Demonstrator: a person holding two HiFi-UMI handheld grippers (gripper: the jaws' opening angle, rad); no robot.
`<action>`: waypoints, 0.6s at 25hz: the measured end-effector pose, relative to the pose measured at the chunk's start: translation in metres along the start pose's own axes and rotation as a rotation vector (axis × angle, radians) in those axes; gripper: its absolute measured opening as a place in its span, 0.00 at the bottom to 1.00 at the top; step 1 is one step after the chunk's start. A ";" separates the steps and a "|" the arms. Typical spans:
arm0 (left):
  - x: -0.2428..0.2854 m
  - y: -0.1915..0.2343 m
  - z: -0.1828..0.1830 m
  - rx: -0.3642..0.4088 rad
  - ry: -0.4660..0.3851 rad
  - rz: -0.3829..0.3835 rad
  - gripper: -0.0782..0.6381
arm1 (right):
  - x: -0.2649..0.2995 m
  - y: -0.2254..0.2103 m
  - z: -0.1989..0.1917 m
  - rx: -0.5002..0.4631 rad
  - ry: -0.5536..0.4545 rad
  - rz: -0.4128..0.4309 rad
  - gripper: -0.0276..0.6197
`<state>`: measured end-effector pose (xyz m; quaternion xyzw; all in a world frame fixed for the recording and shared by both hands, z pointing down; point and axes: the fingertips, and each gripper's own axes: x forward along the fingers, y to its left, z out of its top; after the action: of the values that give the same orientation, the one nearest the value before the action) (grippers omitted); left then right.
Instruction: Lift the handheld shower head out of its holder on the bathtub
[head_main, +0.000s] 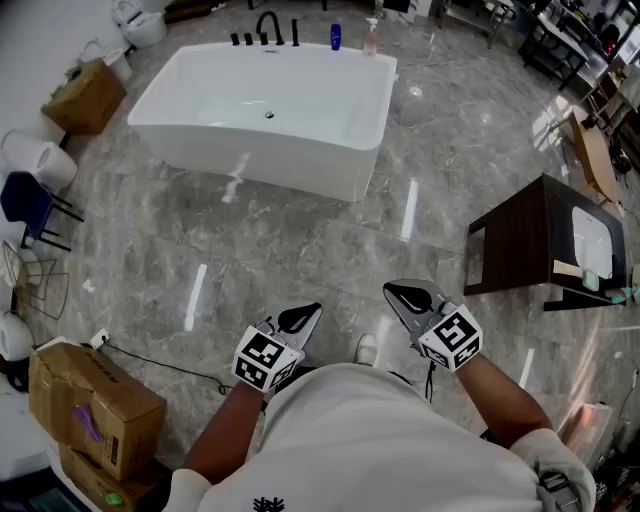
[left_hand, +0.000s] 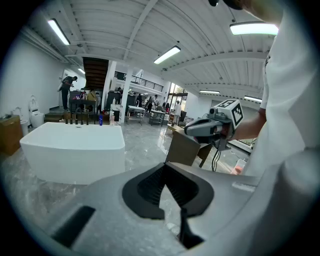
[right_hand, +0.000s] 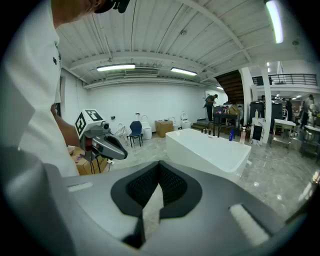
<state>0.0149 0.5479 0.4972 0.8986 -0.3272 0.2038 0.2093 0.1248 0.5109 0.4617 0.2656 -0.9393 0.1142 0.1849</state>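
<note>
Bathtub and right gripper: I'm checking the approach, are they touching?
Apart. Head view shows open floor between the right gripper and the bathtub.

I have the white rectangular bathtub (head_main: 260, 160) ahead of me, with black tap fittings (head_main: 265, 30) and a small blue bottle (head_main: 335, 37) on its far rim. A brown cardboard box (head_main: 85, 95) sits left of it, and a dark wooden cabinet (head_main: 525, 240) stands to its right, nearer me.

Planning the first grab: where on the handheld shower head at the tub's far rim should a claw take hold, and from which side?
Take the slim black shower head around its upright shaft, above the bathtub rim. It stands vertical, so a level grip should lift it straight up. The right claw, now shut, could come from its right: the curved faucet crowds its left.
</note>
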 end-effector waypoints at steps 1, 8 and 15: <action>0.011 -0.003 0.005 -0.005 -0.006 0.012 0.12 | -0.008 -0.011 -0.006 0.007 -0.002 0.002 0.06; 0.060 -0.018 0.025 -0.056 -0.020 0.080 0.15 | -0.038 -0.057 -0.033 0.029 -0.009 0.052 0.06; 0.071 0.008 0.052 -0.094 -0.057 0.152 0.38 | -0.029 -0.070 -0.038 0.068 -0.038 0.114 0.06</action>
<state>0.0715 0.4802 0.4915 0.8658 -0.4095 0.1779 0.2261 0.1968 0.4784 0.4925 0.2199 -0.9518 0.1512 0.1512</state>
